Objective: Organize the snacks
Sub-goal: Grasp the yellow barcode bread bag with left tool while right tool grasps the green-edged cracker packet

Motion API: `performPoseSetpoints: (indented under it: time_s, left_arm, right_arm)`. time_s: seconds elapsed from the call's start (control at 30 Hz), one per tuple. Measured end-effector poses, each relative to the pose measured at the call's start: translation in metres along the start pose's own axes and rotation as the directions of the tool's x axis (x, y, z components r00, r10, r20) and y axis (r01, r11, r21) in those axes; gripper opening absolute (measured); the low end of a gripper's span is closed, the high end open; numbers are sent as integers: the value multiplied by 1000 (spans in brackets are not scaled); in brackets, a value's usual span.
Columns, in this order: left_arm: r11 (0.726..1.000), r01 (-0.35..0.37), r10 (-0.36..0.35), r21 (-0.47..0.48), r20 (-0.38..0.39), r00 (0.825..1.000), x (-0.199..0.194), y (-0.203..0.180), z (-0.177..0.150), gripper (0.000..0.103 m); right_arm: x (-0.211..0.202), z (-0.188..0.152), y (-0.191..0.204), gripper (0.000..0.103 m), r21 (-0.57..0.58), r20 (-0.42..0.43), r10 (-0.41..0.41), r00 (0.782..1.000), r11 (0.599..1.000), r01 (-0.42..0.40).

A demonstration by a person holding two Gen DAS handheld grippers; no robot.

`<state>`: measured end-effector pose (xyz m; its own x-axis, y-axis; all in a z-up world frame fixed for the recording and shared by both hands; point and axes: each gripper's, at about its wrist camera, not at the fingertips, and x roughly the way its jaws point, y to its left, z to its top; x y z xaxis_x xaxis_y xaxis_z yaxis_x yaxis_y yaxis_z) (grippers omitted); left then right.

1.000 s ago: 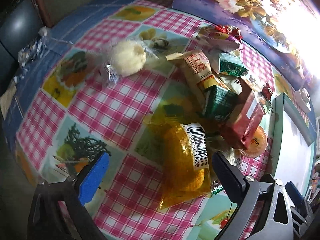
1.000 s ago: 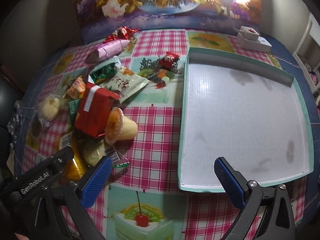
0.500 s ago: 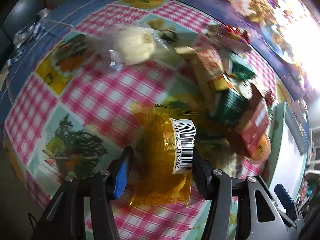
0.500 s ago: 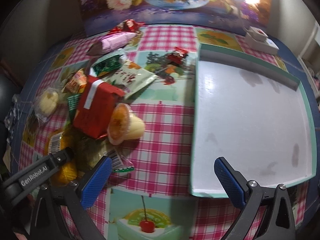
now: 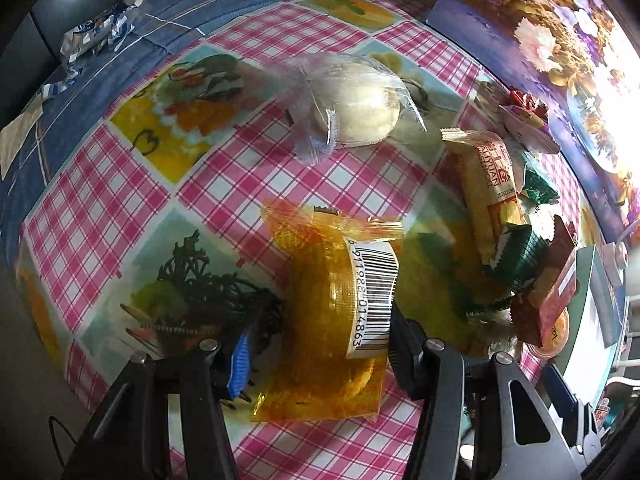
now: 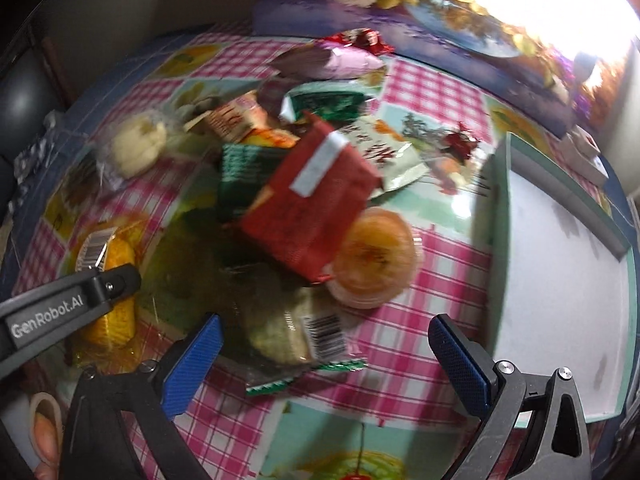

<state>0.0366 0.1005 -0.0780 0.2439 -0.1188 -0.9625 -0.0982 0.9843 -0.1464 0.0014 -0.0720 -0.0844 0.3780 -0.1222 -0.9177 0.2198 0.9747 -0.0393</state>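
Step in hand: first pick from the snack pile. The left gripper (image 5: 320, 354) was closed on the orange pack (image 5: 334, 312), a finger on either side of it, near the table's (image 5: 100, 184) left front edge. The pack looked pinched across its round filling; whether it had left the cloth could not be told.

The right gripper (image 6: 324, 344) hung with fingers spread wide and nothing between the pads, above the barcode pack (image 6: 292, 332) at the pile's near edge. The red pack (image 6: 312, 196) and jelly cup (image 6: 374, 256) lay just behind it.

The tray (image 6: 624, 312) sat bare along the table's right edge.

Next, by my reading: lift the orange pack clear of the pile, carry it across to the tray. The slippery wrapper could slide, so a firm grip is needed.
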Motion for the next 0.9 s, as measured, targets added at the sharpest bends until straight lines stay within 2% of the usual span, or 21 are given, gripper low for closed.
performPoseSetpoints:
  time_s: [0.1, 0.17, 0.3, 0.37, 0.4, 0.47, 0.57, 0.63, 0.73, 0.8, 0.9]
  left_arm:
    - [1000, -1, 1, -1, 4, 1000, -1, 5, 1, 58]
    - [1000, 0, 0, -3, 6, 1000, 0, 6, 2, 58]
    - [1000, -1, 1, -2, 11, 1000, -1, 8, 4, 58]
    - [1000, -1, 1, -1, 13, 1000, 0, 8, 6, 58]
    - [1000, -3, 2, 0, 13, 1000, -2, 7, 4, 58]
    - [1000, -5, 5, 4, 13, 1000, -2, 6, 7, 58]
    - [1000, -7, 7, 7, 13, 1000, -1, 4, 7, 58]
    - [1000, -2, 2, 4, 9, 1000, 1, 2, 7, 58]
    - [999, 41, -41, -18, 1, 999, 0, 6, 6, 58]
    - [999, 38, -38, -3, 3, 999, -1, 5, 5, 58]
    - [999, 31, -31, 13, 5, 999, -2, 1, 2, 48]
  right_arm:
    - [6, 0, 8, 101, -17, -13, -5, 1000, 1000, 5]
    - [7, -1, 12, 92, -29, -11, -9, 1000, 1000, 8]
    - [7, -2, 16, 83, -32, -6, 13, 1000, 999, -13]
    - [6, -2, 18, 71, -35, 1, 22, 1000, 999, -22]
    - [5, -2, 19, 70, -37, 2, 27, 1000, 999, -27]
    - [5, -1, 20, 60, -39, 1, 36, 999, 999, -36]
    - [3, 1, 23, 54, -44, 3, 43, 999, 998, -43]
    - [2, 3, 25, 53, -46, 1, 39, 999, 998, -39]
    - [0, 1, 25, 53, -35, -2, 44, 999, 998, -44]
    - [-2, -2, 20, 53, -29, -8, 50, 999, 998, -50]
    - [-3, -4, 16, 53, -21, -19, 59, 998, 998, -59]
